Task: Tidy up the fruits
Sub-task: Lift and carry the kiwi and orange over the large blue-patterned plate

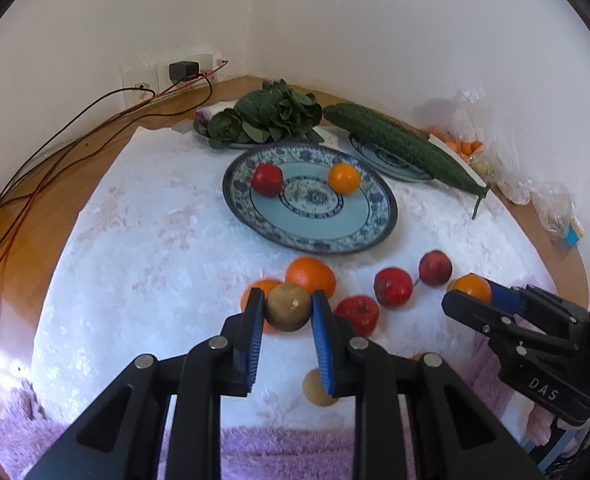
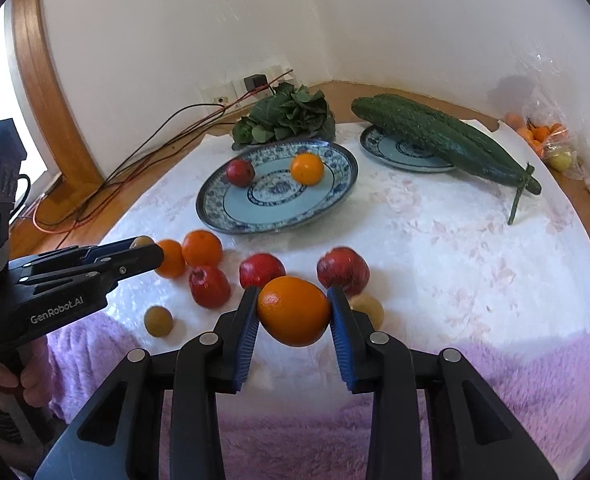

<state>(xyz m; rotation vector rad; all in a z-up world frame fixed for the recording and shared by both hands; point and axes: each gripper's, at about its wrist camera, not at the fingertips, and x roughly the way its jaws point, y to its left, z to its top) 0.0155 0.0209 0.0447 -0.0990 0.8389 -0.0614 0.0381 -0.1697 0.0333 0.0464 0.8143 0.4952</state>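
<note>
Both tools loaded: left tool [image 1: 287, 308] pinching a brown fruit [image 1: 287, 307], right tool [image 2: 293, 312] clamped on an orange [image 2: 293, 311], both above the tabletop's [image 2: 435, 240] near edge. Round, slick skins might squirt free short of the plate [image 2: 215, 204].

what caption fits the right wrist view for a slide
Right gripper shut on an orange above the white cloth, blue patterned plate beyond.

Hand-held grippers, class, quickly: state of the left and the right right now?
Left hand-held gripper: shut on the brownish round fruit.
Right hand-held gripper: shut on the orange.
</note>
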